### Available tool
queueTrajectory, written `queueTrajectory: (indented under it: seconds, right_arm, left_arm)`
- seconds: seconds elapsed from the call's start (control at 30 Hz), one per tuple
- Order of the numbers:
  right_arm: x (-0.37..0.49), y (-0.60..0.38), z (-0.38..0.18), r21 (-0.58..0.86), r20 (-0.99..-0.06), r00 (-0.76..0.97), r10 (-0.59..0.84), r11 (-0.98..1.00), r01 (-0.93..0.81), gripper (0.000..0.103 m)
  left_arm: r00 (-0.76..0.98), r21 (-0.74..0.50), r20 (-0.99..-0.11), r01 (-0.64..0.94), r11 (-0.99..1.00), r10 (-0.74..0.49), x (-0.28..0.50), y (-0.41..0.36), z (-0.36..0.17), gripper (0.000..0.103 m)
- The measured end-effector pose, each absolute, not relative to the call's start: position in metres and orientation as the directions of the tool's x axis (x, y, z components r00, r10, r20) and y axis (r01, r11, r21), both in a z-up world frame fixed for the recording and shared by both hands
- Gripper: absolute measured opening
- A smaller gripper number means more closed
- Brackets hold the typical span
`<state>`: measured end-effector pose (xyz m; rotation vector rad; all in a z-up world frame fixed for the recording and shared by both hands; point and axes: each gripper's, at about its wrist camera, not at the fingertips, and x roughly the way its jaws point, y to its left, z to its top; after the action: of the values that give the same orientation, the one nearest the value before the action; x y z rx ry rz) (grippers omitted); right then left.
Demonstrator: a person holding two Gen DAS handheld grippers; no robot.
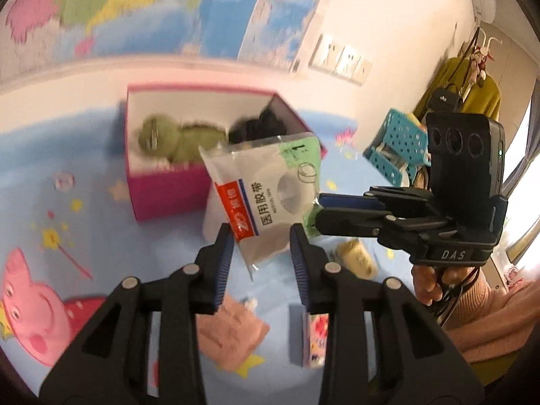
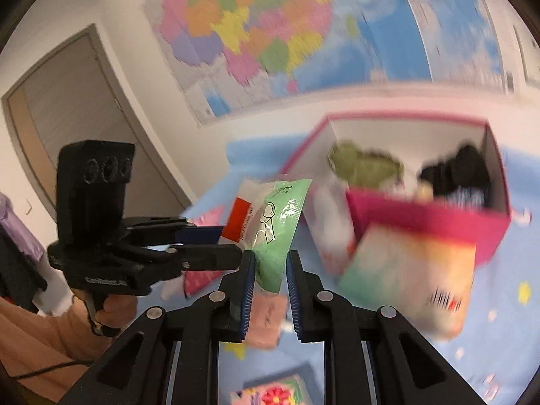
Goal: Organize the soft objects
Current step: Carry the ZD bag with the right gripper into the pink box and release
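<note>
1. The task's thing in hand is a sealed plastic packet of medical tape (image 1: 270, 189), held in the air above the blue cartoon-print sheet (image 1: 84, 155), just in front of the pink box (image 1: 162, 195).
2. The right claw (image 1: 315, 211) pinches the packet's green edge, its jaws narrow and pressed on the film; the right wrist view shows that green corner squeezed between the pads.
3. The left claw (image 1: 261, 253) stands around the packet's lower end with the jaws fairly narrow. In the left wrist view one pad seems to touch the red-labelled edge while the other stands off, so I cannot tell whether it truly grips.
4. The box already holds a green plush toy (image 1: 168, 138) and something black (image 1: 260, 125) beside it.
5. Handling, as I judge it: the packet is light, with slick, crinkly film around a firmer roll, so it can slip or swing from a corner pinch. A hold on the flat sealed margin is safest; squeezing the roll itself risks it popping out.
6. A pink folded cloth (image 1: 229, 334) and a cream roll (image 1: 357, 256) lie on the sheet below, not yet put away.
</note>
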<state>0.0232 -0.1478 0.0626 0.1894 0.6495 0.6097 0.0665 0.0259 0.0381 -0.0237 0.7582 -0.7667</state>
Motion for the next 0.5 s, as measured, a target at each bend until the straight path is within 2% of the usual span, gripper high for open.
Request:
queueTrajectory:
  seconds: [0.2,0.5]
  right_arm:
    - [0.057,-0.155,0.085,0.328,-0.475,0.664,0.577,0.817,-0.474,0.018]
    - [0.114,-0.167,0.071,0.366,-0.497,0.648,0.577,0.817,-0.446,0.018]
  left_arm:
    - [0.510,-0.270,-0.593,0.604,0.750,-0.623,0.101,0.020,0.063,0.036]
    - [0.518,-0.277,-0.628,0.549,0.789,-0.581,0.157,0.008,0.054,0.035]
